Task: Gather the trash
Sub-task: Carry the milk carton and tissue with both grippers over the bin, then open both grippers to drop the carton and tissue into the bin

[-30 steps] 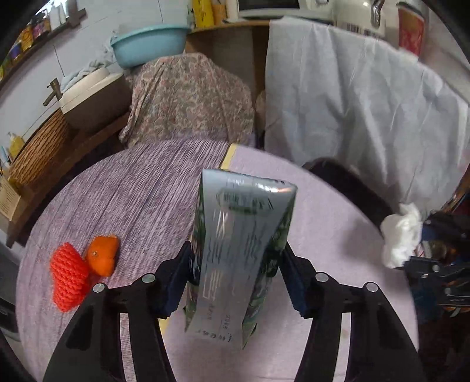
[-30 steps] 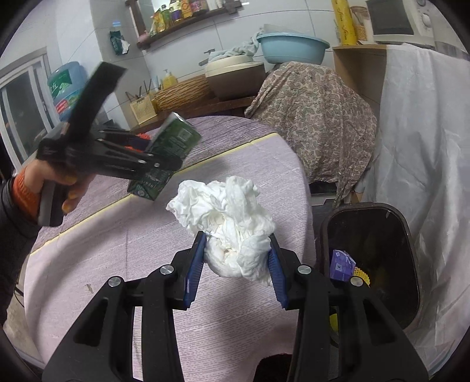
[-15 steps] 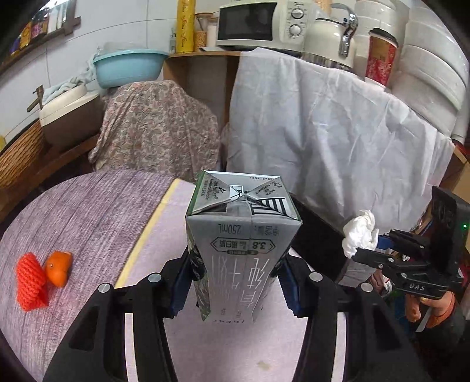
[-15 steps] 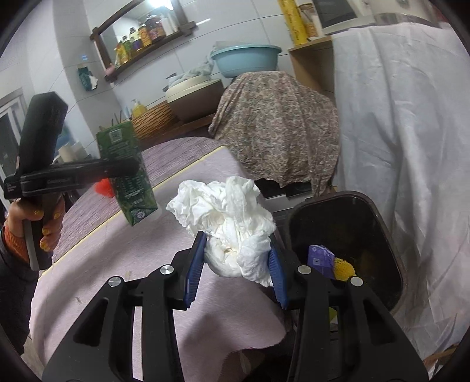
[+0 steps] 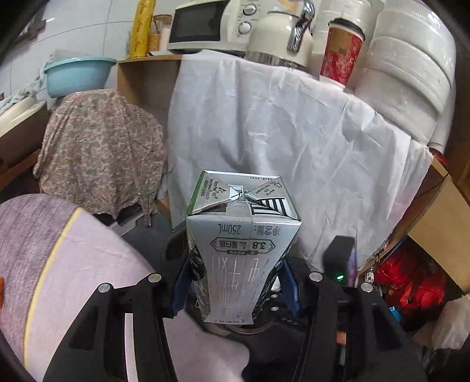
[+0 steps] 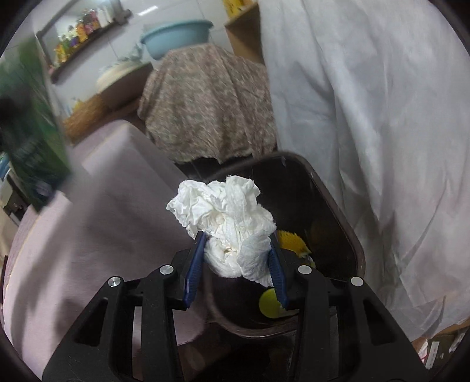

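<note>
My left gripper (image 5: 235, 282) is shut on a silver and green milk carton (image 5: 241, 258), held bottom end up past the edge of the purple-clothed table (image 5: 73, 264). In the right wrist view that carton (image 6: 32, 123) is a green blur at the far left. My right gripper (image 6: 235, 264) holds a crumpled white tissue (image 6: 226, 211) just over the near rim of a dark trash bin (image 6: 288, 182). Its jaws are opening, and the tissue still touches both blue pads. Yellow trash (image 6: 293, 241) lies in the bin. Part of the right gripper's black body (image 5: 339, 258) shows behind the carton.
A white sheet (image 5: 279, 141) drapes a cabinet right behind the bin. A floral cloth (image 5: 100, 152) covers something to its left. A microwave (image 5: 205, 26), a kettle (image 5: 282, 32) and a red cup (image 5: 340, 53) stand on top. Red bags (image 5: 411, 282) lie low at the right.
Both grippers swung right, off the table toward the bin. The left one carried the carton until the orange and red net left its view. The right one sank over the bin with the tissue.
</note>
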`<action>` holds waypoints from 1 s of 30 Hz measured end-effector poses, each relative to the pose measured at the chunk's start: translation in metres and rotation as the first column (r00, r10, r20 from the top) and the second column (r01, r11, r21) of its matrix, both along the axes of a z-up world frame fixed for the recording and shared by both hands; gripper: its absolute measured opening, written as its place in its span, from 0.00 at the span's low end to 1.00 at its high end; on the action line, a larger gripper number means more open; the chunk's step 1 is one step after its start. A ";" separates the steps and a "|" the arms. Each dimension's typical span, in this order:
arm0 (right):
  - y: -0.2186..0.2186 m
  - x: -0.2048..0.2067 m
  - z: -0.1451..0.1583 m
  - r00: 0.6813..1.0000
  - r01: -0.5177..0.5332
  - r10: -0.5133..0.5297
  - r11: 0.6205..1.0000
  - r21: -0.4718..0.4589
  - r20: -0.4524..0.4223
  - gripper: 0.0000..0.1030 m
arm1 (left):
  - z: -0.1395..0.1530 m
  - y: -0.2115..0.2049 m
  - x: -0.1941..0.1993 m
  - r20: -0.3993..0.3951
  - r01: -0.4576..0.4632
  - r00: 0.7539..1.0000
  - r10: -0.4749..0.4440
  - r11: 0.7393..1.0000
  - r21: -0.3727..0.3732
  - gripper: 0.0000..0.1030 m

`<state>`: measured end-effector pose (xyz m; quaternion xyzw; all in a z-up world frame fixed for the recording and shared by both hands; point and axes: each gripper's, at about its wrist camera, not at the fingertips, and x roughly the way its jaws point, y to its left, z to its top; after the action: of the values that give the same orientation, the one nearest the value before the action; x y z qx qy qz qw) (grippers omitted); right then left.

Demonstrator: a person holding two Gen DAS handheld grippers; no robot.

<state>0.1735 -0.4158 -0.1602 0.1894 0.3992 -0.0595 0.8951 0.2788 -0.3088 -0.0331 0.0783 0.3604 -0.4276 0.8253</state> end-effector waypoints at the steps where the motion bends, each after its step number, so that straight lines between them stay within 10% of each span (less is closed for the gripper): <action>1: -0.004 0.003 -0.011 1.000 0.019 -0.019 1.000 0.012 -0.019 0.44 | -0.005 -0.007 0.000 -0.007 0.002 1.000 -0.002 1.000 0.008 0.50; 6: -0.008 0.005 -0.038 0.996 0.069 -0.070 0.998 -0.011 -0.055 0.64 | -0.036 -0.033 0.005 -0.059 0.002 0.998 0.001 0.998 0.063 0.50; 30: -0.052 -0.073 -0.042 0.944 0.326 -0.329 0.943 -0.063 -0.036 0.70 | -0.117 -0.118 0.020 -0.161 -0.021 0.984 0.073 0.952 0.305 0.51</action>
<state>0.1009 -0.4677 -0.2024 0.2265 0.3809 -0.2231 0.8682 0.2993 -0.4263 -0.1505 0.1578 0.4925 -0.3529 0.7798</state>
